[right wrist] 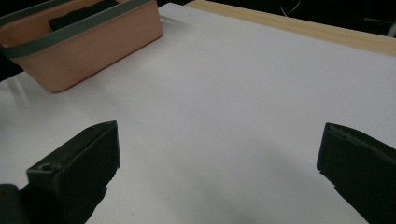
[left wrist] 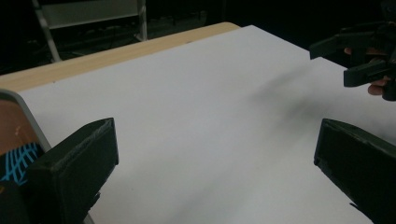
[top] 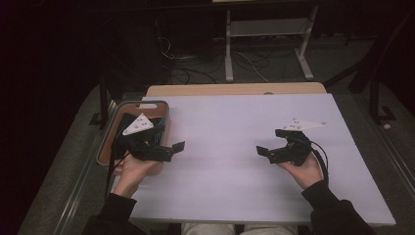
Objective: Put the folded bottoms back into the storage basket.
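High view, bin: pink, grey-rimmed, at bench left edge.
Contents: dark item, indistinct.
Left tongs: spread, empty.
Right tongs: spread, empty.

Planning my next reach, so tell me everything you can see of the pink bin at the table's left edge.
The pink bin is a rectangular tub, plastic by its look, with salmon walls and a grey rim band. It stands upright at the left edge of the white table. Dark items lie inside, one with a light blue pattern. The left gripper, jaws open, is over its near right side; contact cannot be told. The right gripper is well apart.
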The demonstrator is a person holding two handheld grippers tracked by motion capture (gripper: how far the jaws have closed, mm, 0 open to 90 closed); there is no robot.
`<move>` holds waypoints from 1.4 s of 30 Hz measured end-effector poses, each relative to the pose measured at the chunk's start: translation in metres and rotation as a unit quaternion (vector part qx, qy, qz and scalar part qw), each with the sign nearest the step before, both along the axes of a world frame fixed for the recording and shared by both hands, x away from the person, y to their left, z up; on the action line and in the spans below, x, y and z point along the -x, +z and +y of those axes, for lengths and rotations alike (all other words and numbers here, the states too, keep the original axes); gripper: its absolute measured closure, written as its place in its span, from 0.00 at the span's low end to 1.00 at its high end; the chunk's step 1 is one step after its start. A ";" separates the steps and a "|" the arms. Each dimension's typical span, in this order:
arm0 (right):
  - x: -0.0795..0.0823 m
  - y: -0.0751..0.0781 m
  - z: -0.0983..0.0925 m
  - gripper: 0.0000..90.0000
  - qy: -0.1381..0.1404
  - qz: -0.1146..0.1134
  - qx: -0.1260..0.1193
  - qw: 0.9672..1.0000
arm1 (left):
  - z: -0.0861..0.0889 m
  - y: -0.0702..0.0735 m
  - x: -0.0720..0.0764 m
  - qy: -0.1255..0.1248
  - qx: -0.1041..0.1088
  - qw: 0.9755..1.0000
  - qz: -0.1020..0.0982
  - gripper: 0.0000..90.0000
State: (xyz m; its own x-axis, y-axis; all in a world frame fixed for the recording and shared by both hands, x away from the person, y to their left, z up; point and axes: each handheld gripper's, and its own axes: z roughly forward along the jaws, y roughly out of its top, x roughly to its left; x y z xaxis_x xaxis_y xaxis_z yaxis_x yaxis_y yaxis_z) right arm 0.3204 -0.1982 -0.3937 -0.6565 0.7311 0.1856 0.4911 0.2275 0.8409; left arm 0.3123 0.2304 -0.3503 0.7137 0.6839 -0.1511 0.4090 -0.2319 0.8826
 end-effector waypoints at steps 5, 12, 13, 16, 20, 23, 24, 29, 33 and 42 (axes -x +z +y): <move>0.007 -0.003 -0.011 0.00 -0.008 -0.001 0.001 1.000 | 0.002 -0.006 0.003 0.004 0.004 1.000 0.002 0.00; 0.022 -0.009 -0.028 0.00 -0.005 -0.011 0.000 1.000 | 0.002 -0.018 0.011 0.006 0.008 1.000 0.002 0.00; 0.022 -0.009 -0.028 0.00 -0.005 -0.011 0.000 1.000 | 0.002 -0.018 0.011 0.006 0.008 1.000 0.002 0.00; 0.029 -0.012 -0.038 0.00 -0.005 -0.018 -0.010 1.000 | 0.000 -0.020 0.017 -0.002 0.010 1.000 -0.007 0.00; 0.037 -0.016 -0.047 0.00 -0.008 -0.017 -0.011 1.000 | -0.001 -0.021 0.020 -0.006 0.007 1.000 -0.011 0.00; 0.043 -0.020 -0.052 0.00 -0.008 -0.019 -0.008 1.000 | -0.001 -0.024 0.022 -0.007 0.008 1.000 -0.012 0.00; 0.044 -0.021 -0.053 0.00 -0.008 -0.020 -0.007 1.000 | -0.002 -0.027 0.024 -0.011 0.005 1.000 -0.010 0.00; 0.050 -0.026 -0.060 0.00 -0.003 -0.022 -0.002 1.000 | -0.005 -0.034 0.029 -0.022 -0.004 1.000 -0.009 0.00; 0.054 -0.029 -0.065 0.00 0.004 -0.026 -0.001 1.000 | -0.008 -0.039 0.034 -0.031 -0.015 0.999 -0.013 0.00; 0.062 -0.034 -0.078 0.00 -0.001 -0.024 -0.002 1.000 | -0.010 -0.053 0.039 -0.040 -0.044 0.998 -0.001 0.00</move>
